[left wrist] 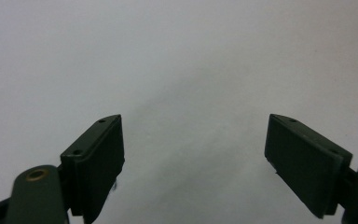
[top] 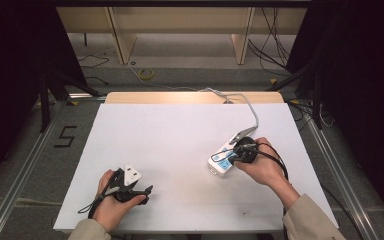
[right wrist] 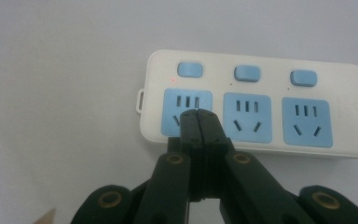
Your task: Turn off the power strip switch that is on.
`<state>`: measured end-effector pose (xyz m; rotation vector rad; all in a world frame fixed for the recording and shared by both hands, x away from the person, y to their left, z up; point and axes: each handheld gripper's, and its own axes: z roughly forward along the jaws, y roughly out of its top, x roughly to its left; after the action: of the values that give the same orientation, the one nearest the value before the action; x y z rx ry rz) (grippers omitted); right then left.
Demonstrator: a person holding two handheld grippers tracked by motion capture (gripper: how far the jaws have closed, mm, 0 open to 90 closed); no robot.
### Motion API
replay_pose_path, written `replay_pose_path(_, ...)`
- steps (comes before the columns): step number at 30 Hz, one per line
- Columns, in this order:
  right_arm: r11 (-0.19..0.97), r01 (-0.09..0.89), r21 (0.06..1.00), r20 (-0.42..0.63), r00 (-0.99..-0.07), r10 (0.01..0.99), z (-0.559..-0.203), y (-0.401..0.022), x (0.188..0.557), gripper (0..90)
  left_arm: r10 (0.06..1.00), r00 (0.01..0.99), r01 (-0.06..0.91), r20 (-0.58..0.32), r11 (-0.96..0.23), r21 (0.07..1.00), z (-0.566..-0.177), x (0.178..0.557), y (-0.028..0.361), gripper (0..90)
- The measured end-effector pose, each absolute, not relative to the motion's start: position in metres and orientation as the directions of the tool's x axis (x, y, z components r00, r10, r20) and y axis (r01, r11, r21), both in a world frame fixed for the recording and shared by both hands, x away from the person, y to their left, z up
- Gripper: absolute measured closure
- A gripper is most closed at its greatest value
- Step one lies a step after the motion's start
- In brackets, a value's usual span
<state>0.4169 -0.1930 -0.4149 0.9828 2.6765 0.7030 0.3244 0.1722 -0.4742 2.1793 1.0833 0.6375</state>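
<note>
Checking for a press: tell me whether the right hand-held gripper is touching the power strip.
Cannot tell. In the right gripper view the shut right hand-held gripper overlaps the power strip by its first socket, but contact or a gap is hidden.

A white-topped table (top: 180, 145) with a bare wooden strip along its far edge carries a white power strip (top: 223, 159) with blue sockets at the right, its grey cable (top: 250, 107) trailing toward the far edge.

High view looks down on the table (top: 180, 150); gripper views sit close above it.
</note>
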Motion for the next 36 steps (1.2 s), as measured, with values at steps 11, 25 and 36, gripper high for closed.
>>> replay_pose_path(11,0.673,0.557,0.487,-0.03,-0.759,0.65,-0.415,-0.186,0.424,90.0,0.821,0.552,0.525,0.149,-0.481,0.702,-0.474,0.325,0.172,19.8)
replay_pose_path(25,0.67,0.565,0.482,-0.02,-0.757,0.653,-0.416,-0.178,0.434,90.0,0.82,0.554,0.527,0.147,-0.482,0.7,-0.474,0.325,0.172,19.7)
replay_pose_path(36,0.671,0.572,0.471,-0.02,-0.754,0.657,-0.42,-0.173,0.44,90.0,0.818,0.555,0.525,0.149,-0.484,0.7,-0.474,0.324,0.171,19.7)
